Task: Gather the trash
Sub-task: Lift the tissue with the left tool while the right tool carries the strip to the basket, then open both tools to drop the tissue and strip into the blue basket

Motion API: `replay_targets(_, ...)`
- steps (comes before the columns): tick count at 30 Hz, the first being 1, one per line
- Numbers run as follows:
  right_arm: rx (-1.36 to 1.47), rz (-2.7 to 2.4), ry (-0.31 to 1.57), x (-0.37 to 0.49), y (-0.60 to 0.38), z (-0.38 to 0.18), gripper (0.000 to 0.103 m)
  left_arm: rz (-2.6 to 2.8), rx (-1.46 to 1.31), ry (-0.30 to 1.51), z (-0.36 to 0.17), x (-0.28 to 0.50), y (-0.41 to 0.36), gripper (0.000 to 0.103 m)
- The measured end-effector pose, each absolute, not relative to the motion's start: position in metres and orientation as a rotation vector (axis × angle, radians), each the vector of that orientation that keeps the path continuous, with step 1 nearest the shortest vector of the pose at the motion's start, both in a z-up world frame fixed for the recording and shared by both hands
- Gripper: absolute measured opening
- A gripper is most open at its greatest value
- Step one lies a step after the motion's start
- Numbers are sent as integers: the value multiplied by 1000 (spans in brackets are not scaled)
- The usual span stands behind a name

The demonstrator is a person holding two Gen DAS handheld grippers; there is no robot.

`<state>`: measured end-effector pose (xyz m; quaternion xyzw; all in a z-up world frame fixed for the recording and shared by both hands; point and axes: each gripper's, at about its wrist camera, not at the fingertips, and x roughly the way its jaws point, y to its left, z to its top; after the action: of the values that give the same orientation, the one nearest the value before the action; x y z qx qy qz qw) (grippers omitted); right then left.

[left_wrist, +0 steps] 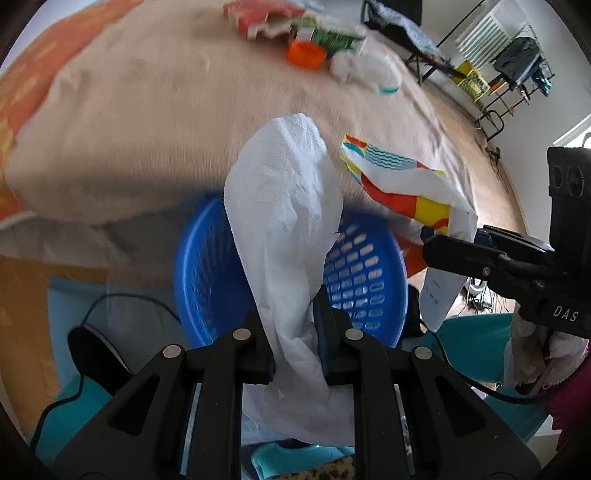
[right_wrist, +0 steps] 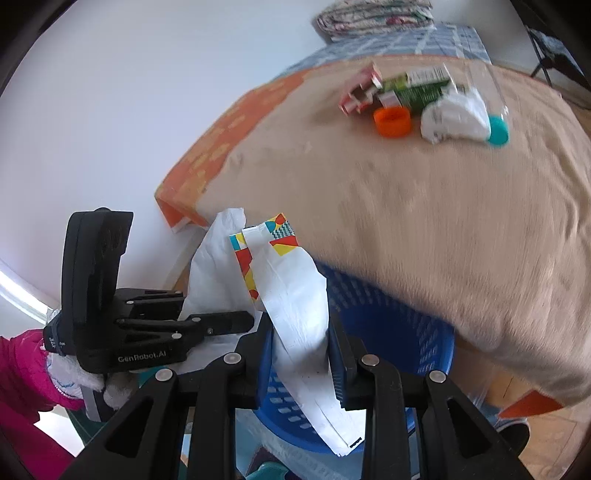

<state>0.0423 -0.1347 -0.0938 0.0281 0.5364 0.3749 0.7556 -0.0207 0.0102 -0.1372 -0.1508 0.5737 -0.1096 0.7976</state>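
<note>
My left gripper (left_wrist: 295, 332) is shut on a white paper towel (left_wrist: 284, 206) and holds it over a blue slotted basket (left_wrist: 362, 273). My right gripper (right_wrist: 300, 339) is shut on a colourful paper wrapper (right_wrist: 291, 291) above the same basket (right_wrist: 388, 317). In the left wrist view the right gripper (left_wrist: 436, 243) enters from the right with the wrapper (left_wrist: 402, 184). In the right wrist view the left gripper (right_wrist: 243, 321) sits at the left with the towel (right_wrist: 210, 273). More trash lies on the bed: cartons (right_wrist: 406, 88), an orange cap (right_wrist: 392, 121), a crumpled white tissue (right_wrist: 454, 118), a teal cap (right_wrist: 498, 131).
The beige blanket (right_wrist: 424, 221) covers the bed beside the basket. An orange patterned sheet (right_wrist: 221, 136) runs along the wall side. A folded quilt (right_wrist: 369, 16) lies at the bed's far end. A clothes rack (left_wrist: 517, 70) and a chair (left_wrist: 406, 33) stand across the room.
</note>
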Motion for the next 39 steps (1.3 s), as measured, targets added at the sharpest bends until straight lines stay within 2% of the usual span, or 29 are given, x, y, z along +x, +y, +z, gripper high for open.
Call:
replay_targets(14, 48, 757, 1245, 50, -128, -127, 27, -244, -328, 1326, -168, -24, -3, 15)
replay_targets(15, 46, 755, 1246, 50, -128, -128, 27, -244, -323, 1330, -168, -24, -4, 17)
replay_targets(18, 45, 753, 1247, 49, -130, -129, 27, -243, -321, 1330, -168, -20, -5, 44)
replay_targets(21, 50, 751, 1244, 51, -127, -128, 30, -239, -312, 1323, -166, -19, -6, 46)
replay_targets(24, 55, 749, 1244, 50, -131, -128, 32, -236, -306, 1319, -165, -19, -7, 57)
replay_targets(25, 55, 749, 1243, 50, -131, -128, 33, -231, -303, 1315, -164, -19, -7, 58)
replay_targets(27, 57, 747, 1242, 50, -132, -128, 37, -229, -298, 1312, -164, -19, -8, 58)
replay_targets(29, 55, 738, 1239, 50, -135, -127, 50, -222, -298, 1313, -164, -19, -7, 58)
replay_targets(32, 53, 726, 1231, 49, -138, -124, 58, -214, -299, 1315, -165, -18, -5, 58)
replay_targets(39, 53, 708, 1224, 49, -142, -120, 62, -209, -307, 1306, -163, -19, -1, 58)
